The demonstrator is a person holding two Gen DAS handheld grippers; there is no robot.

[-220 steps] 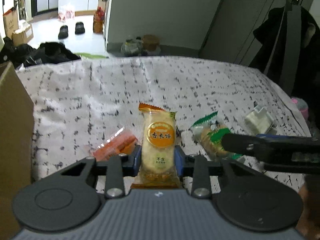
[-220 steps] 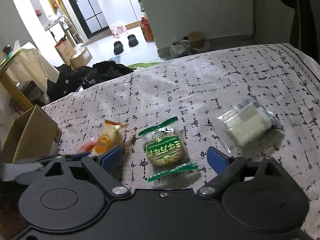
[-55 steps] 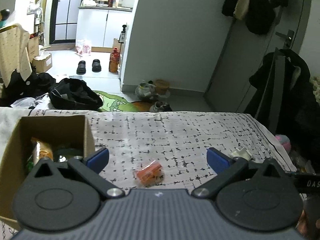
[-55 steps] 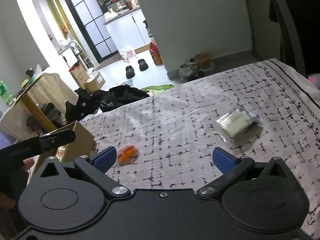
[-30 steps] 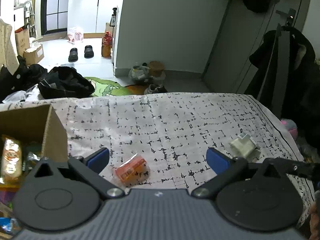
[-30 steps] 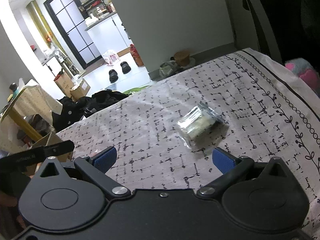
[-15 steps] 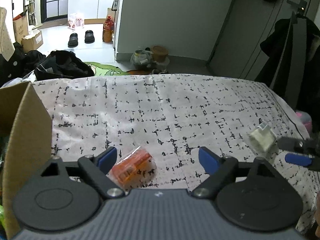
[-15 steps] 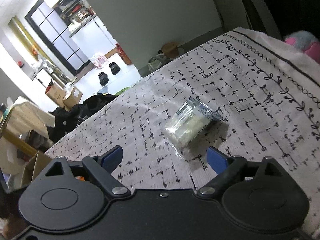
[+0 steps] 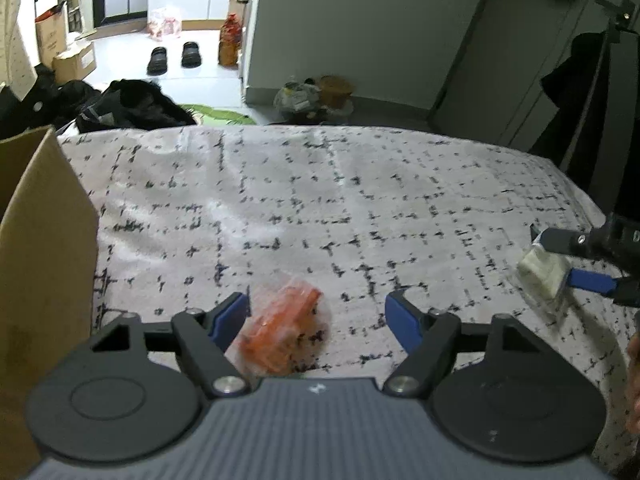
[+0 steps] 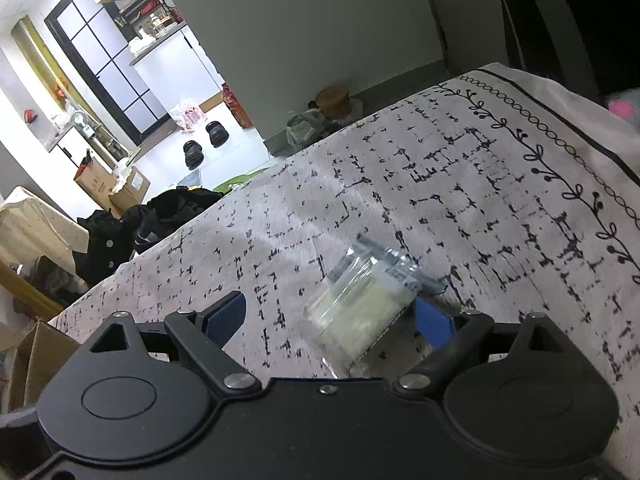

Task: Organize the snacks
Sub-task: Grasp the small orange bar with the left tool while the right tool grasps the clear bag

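An orange snack packet (image 9: 286,322) lies on the patterned cloth between the open fingers of my left gripper (image 9: 318,316), close to the left finger. A clear packet with a pale white snack (image 10: 362,306) lies on the cloth between the open fingers of my right gripper (image 10: 330,316), against the right finger. The same packet (image 9: 542,270) and the right gripper's fingers (image 9: 588,280) show at the right edge of the left wrist view. A cardboard box (image 9: 40,240) stands at the left; its inside is hidden.
The cloth-covered surface (image 9: 320,200) ends at a far edge with floor beyond. Dark clothes (image 9: 132,108) lie past that edge. The box corner (image 10: 36,352) shows low left in the right wrist view. A pink object (image 10: 624,108) sits off the right edge.
Both grippers have come down and forward onto their packets. The orange packet now sits between the left fingers, the white packet between the right fingers. Both jaws have narrowed a little.
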